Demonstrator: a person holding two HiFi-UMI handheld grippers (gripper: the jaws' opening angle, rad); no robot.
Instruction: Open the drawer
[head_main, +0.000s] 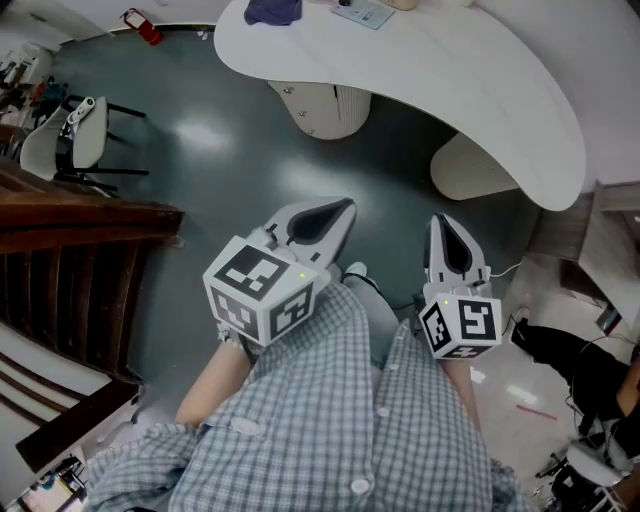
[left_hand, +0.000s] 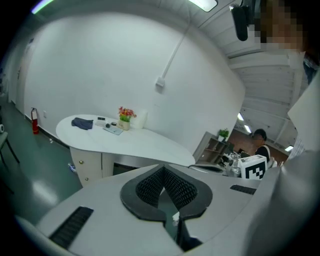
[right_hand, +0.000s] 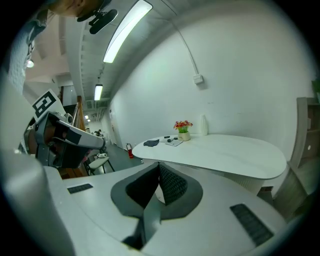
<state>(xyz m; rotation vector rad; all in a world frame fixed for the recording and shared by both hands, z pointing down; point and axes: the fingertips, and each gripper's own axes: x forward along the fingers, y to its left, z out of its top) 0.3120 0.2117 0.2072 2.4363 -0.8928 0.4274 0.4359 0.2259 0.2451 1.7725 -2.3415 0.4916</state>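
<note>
Shows the stage before any approach, with both tools held close to the body and well short of the surface (head_main: 480, 90). State of the left tongs (head_main: 343, 207): pressed together, nothing between the pads. State of the right tongs (head_main: 441, 224): likewise pressed together and empty.

Find the drawer (left_hand: 86, 167) under the surface, in the pale cabinet (head_main: 322, 108) tucked beneath the end carrying the dark cloth (left_hand: 82, 123) and the potted flowers (left_hand: 125, 118). Marked by two small knobs (left_hand: 82, 162), one above the other, on the cabinet face; no telling from here the intended front of the two. Judged not yet opened, going by the flush face.

Key relation: drawer ahead of both tongs, across a stretch of green floor (head_main: 200, 150), just inside the near edge of the surface and well apart from either tip. Probably nearer the left tongs, aimed almost straight at the cabinet; right tongs aimed instead toward the second support (head_main: 470, 168) under the middle of the surface. Knobbed face turned toward the floor off the cloth end of the surface, so line of travel read as level and outward from beneath the surface.

Next move likely to call for walking up to the surface, spreading the left tongs round one knob, closing on it, then pulling level and away from the surface. Small knob: some risk of slipping from the pads under a skewed pull.
</note>
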